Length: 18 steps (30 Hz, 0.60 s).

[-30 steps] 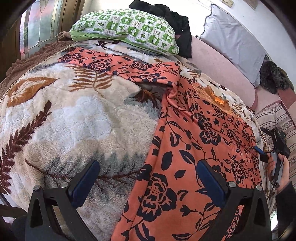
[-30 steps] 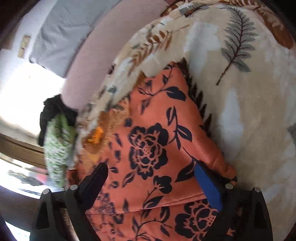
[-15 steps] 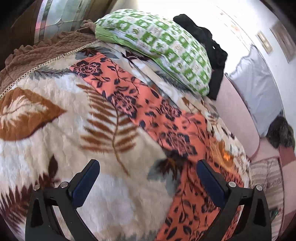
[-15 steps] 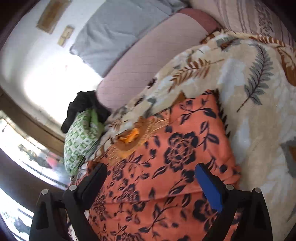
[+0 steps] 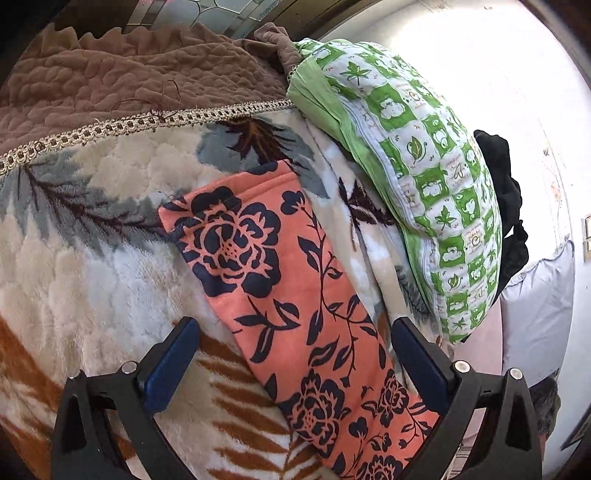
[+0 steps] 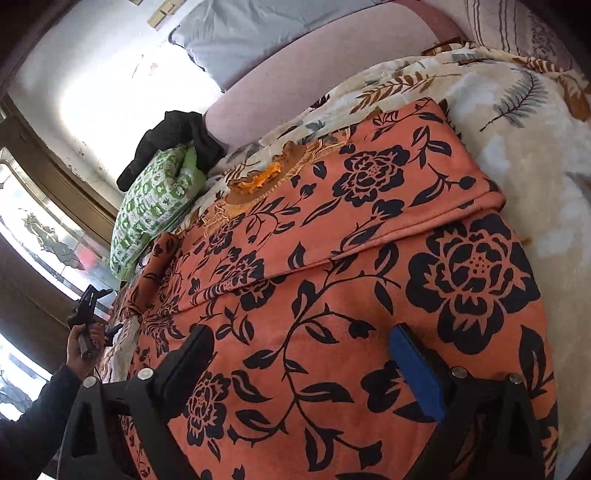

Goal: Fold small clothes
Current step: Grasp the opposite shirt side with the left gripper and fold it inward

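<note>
An orange garment with dark flowers lies spread on a leaf-patterned fleece blanket (image 5: 74, 266). In the left wrist view its sleeve (image 5: 273, 280) runs away from me to a cuff. My left gripper (image 5: 291, 354) is open and empty, its fingers either side of the sleeve just above it. In the right wrist view the garment body (image 6: 369, 295) fills the frame, with a folded sleeve (image 6: 402, 188) lying across it. My right gripper (image 6: 303, 373) is open and empty over the body. The left gripper also shows far left in the right wrist view (image 6: 86, 317), held in a hand.
A green checked pillow (image 5: 424, 177) lies close right of the sleeve, with black clothing (image 5: 506, 214) behind it. A brown quilted cover (image 5: 110, 85) borders the blanket at the back. A pink headboard (image 6: 314, 70) and a grey pillow (image 6: 258, 33) stand beyond.
My left gripper has moved along the sleeve toward its cuff, which now lies between the fingers. My right gripper has drawn back over the garment body, so more of the garment shows.
</note>
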Each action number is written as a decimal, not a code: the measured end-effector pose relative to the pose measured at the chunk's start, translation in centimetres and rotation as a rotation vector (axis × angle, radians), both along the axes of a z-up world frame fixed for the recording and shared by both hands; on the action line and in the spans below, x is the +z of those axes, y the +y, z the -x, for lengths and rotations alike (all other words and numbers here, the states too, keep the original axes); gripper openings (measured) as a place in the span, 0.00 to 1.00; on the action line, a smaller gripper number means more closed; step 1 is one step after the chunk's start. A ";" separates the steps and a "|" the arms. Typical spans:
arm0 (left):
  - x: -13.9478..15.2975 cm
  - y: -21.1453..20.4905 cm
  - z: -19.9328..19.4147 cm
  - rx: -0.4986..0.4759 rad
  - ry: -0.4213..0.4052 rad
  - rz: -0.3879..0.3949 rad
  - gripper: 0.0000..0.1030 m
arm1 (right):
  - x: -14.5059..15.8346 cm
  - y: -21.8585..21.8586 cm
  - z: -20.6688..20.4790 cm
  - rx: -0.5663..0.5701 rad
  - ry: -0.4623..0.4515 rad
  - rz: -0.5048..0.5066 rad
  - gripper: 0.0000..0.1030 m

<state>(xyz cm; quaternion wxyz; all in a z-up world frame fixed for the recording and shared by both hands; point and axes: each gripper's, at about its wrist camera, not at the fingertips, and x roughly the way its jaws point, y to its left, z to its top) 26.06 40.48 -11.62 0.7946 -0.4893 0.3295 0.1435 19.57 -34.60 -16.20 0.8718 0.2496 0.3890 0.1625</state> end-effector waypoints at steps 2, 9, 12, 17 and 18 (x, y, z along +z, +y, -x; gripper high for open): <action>-0.1 0.3 -0.3 0.022 0.002 -0.010 0.94 | 0.1 0.1 0.0 0.005 -0.007 0.012 0.95; -0.4 1.9 -1.8 0.085 0.205 -0.058 0.05 | 0.0 0.1 0.0 0.009 -0.019 0.011 0.95; 3.9 -0.7 -2.3 0.041 0.193 -0.246 0.05 | 0.0 0.0 0.1 0.010 -0.024 0.005 0.95; 16.6 -14.4 -2.2 -0.234 -0.090 -0.556 0.05 | 0.0 -0.2 0.3 0.010 -0.033 -0.016 0.95; 18.6 -17.6 -2.2 -0.291 -0.149 -0.580 0.05 | 0.0 -0.2 0.3 0.010 -0.034 -0.018 0.95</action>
